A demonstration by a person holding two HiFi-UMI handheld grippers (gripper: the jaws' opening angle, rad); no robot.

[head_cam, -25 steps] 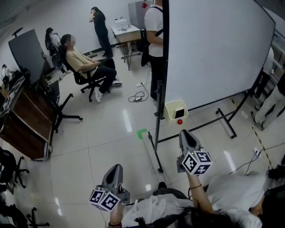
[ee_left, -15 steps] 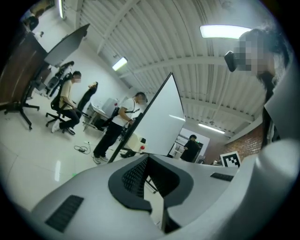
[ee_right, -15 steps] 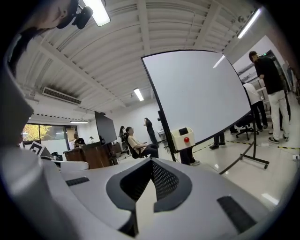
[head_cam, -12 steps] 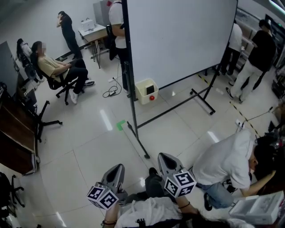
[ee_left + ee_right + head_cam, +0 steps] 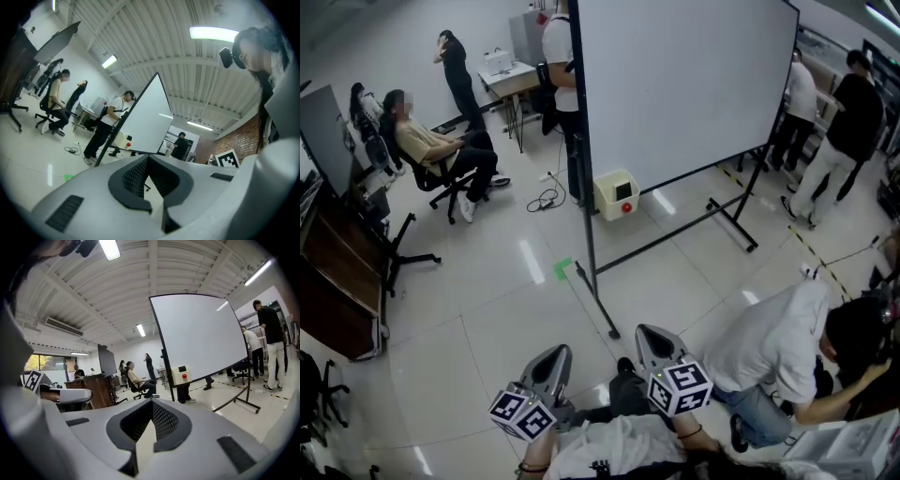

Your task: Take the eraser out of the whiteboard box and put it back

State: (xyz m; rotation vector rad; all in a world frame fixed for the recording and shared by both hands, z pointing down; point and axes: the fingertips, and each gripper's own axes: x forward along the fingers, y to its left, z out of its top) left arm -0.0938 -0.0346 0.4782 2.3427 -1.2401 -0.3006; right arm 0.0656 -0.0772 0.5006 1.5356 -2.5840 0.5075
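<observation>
Nearby, left gripper (image 5: 551,356) and right gripper (image 5: 651,334) hung clenched, empty; reaching the far whiteboard box (image 5: 616,195) probably required opening one.

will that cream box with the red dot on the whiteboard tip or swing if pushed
The cream box with a red dot likely feels light and stiff; it looks like a thin plastic shell. It sits against the white whiteboard's lower corner beside the dark stand post, so a push probably moves it little, though its fixing isn't visible.

Whiteboard box (image 5: 617,195) too small to tell its contents
</observation>
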